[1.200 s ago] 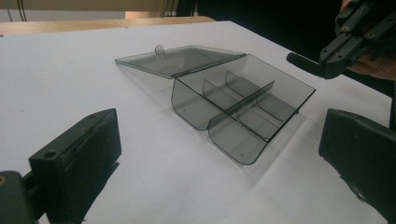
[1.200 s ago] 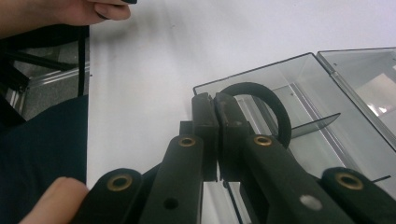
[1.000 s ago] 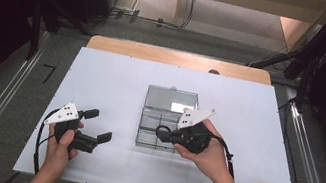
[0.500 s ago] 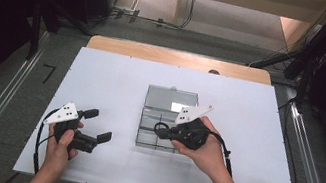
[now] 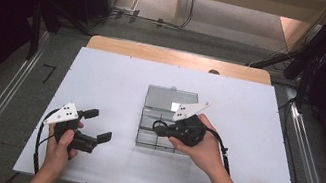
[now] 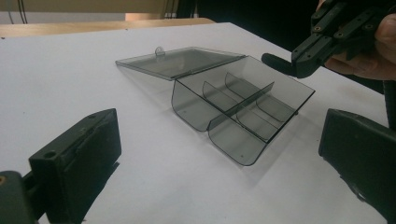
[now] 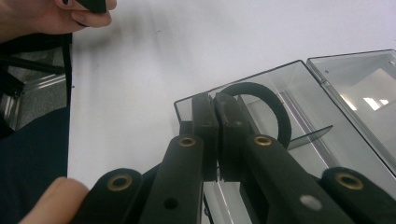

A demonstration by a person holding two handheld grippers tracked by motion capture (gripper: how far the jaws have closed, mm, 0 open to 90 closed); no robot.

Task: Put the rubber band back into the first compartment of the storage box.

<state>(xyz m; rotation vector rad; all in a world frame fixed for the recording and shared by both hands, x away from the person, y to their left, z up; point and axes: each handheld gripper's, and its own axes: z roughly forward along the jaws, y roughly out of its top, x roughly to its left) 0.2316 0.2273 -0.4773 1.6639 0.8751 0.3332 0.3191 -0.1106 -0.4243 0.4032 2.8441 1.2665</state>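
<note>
A smoky clear compartment box (image 5: pixel 142 137) lies on the white table (image 5: pixel 102 81) with its lid (image 5: pixel 171 99) folded open behind it. My right gripper (image 5: pixel 160 130) reaches over the box's left side, shut on a black elastic loop (image 7: pixel 275 105). The loop arches out past the shut jaw tips (image 7: pixel 215 100) above a corner compartment of the box (image 7: pixel 327 140). Whether it touches the bottom I cannot tell. My left gripper (image 5: pixel 98 125) rests on the table left of the box, open with nothing between its jaws. The left gripper view shows the box (image 6: pixel 243 107) ahead of them and the right gripper (image 6: pixel 322 46) above it.
The table's wooden far edge (image 5: pixel 182 59) borders a floor with cables. Dark equipment stands at both sides. Bare white table surface stretches to the left, right and front of the box.
The right hand has edged slightly left over the box with the loop still in its jaws. The left hand has stayed put.
</note>
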